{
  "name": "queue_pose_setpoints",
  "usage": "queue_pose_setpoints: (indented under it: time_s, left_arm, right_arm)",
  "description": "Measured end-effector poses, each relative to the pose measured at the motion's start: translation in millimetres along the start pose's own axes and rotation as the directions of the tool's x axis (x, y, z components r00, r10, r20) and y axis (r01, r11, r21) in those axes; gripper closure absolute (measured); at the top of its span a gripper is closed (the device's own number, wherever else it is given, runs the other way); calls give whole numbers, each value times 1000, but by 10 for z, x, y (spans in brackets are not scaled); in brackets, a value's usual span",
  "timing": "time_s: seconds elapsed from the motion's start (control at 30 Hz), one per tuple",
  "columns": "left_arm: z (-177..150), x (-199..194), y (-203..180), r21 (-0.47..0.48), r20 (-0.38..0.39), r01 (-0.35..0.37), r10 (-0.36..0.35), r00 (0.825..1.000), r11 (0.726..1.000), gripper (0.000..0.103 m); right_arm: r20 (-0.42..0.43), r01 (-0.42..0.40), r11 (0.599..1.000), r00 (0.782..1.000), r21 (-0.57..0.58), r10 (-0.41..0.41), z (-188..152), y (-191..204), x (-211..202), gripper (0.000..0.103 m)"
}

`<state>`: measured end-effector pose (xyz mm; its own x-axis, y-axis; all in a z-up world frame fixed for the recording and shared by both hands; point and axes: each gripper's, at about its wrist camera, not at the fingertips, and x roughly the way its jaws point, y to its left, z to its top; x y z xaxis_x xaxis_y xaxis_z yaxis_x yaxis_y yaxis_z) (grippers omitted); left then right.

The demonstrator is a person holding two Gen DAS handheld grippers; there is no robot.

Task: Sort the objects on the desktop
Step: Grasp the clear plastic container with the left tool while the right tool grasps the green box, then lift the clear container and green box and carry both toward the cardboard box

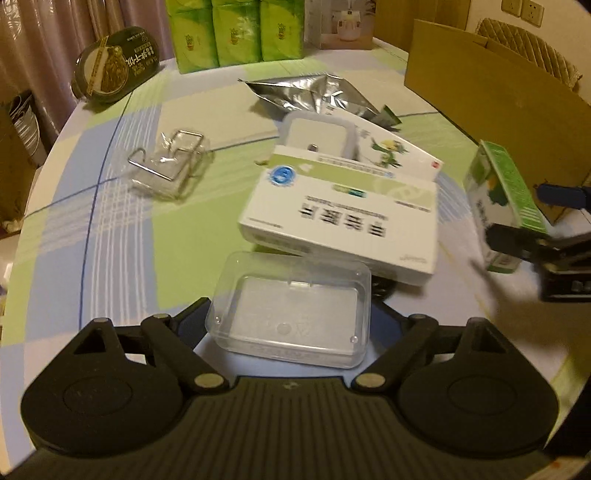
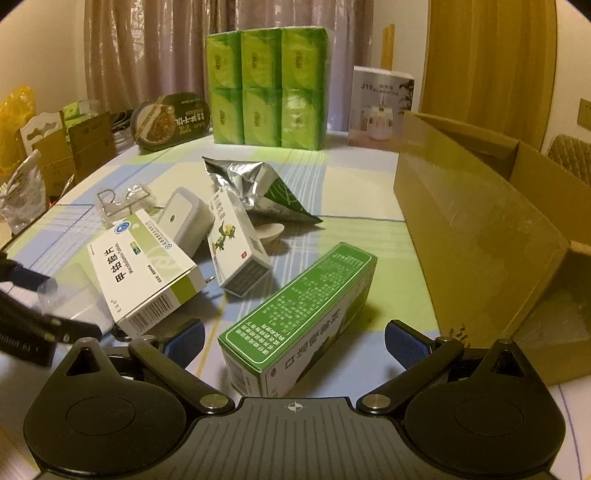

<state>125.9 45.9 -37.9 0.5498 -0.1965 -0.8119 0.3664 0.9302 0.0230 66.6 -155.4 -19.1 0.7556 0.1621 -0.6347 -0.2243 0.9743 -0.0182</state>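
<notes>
This is a room in a home. Pinkish-beige pleated curtains hang behind a round worktop covered in a green, blue and white checked cloth. A quilted beige chair back stands at its far side beneath white wall sockets. Household goods crowd the worktop: a green multipack of tissue packets, a white humidifier carton, a dark oval ready-meal tub, white medicine boxes and an open brown cardboard box.
</notes>
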Motion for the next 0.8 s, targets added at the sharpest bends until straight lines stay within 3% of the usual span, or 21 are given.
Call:
queue_pose_setpoints:
  time_s: [0.1,0.2,0.33,0.47,0.73,0.8]
  left_arm:
    - [-69,-89,-104,-72,0,-11,11,1000,997,16]
    - [-158,-169,-248,-125,9,-10,11,1000,992,16]
    - [-261,-212,-458,-126,20,-18,21,1000,992,16]
    - [-322,-244,-601,-79,41,-26,29,999,997,16]
    - [-414,-300,-757,-35,72,-8,10,997,999,15]
    - [-425,-316,-786,-20,81,-11,13,997,1000,13]
  right_arm:
    - [-5,10,1000,1000,-11,-10,-17,-15,8,6]
    - [-20,1,1000,1000,-31,-1,-35,-27,3,21]
    - [-32,-22,998,999,-63,20,-62,-14,-54,61]
    - [-65,-23,999,998,-39,20,-106,-104,-154,77]
    - [-107,-26,999,994,-38,22,-325,-285,-535,76]
    - [-86,-12,998,996,-54,7,-358,-282,-578,59]
